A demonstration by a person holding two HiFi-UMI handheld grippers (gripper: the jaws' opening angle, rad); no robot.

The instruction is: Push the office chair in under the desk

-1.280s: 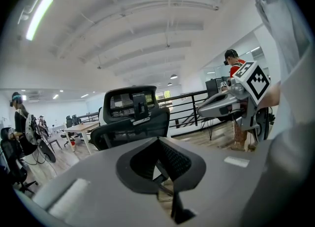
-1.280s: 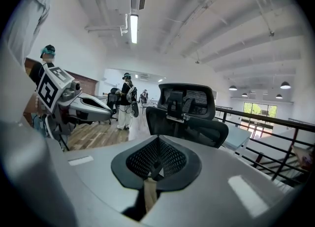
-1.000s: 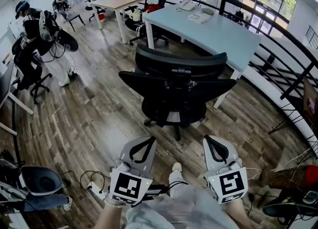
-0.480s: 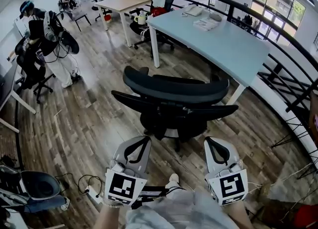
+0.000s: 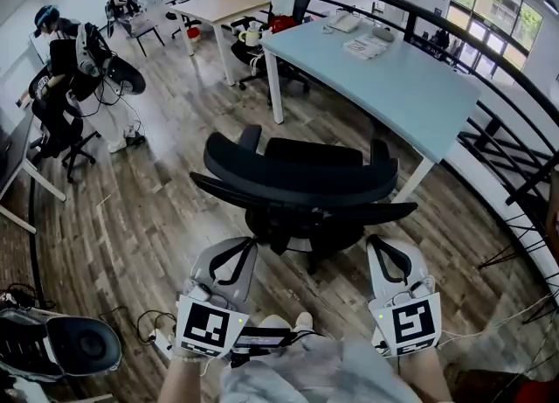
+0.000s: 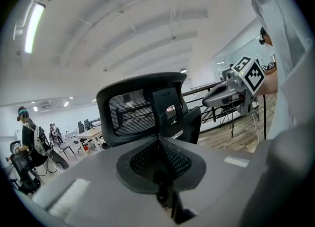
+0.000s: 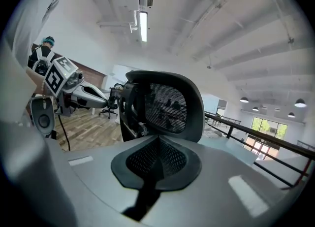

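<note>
The chair stands on the wood floor just off the near corner of the desk, seat not under it, its back turned to the person. Close behind the back, the left gripper and right gripper each point at it with jaws together and nothing between them. Whether they touch it is unclear.

black office chair, fine see-through mesh in its headrest. pale blue desk on white legs. brown-grey floor in a streaky wood-plank pattern. pale grey left gripper and right gripper, black cross-hatched pads, black-and-white square markers on each cube. black railing. light tan top on the far table.
</note>
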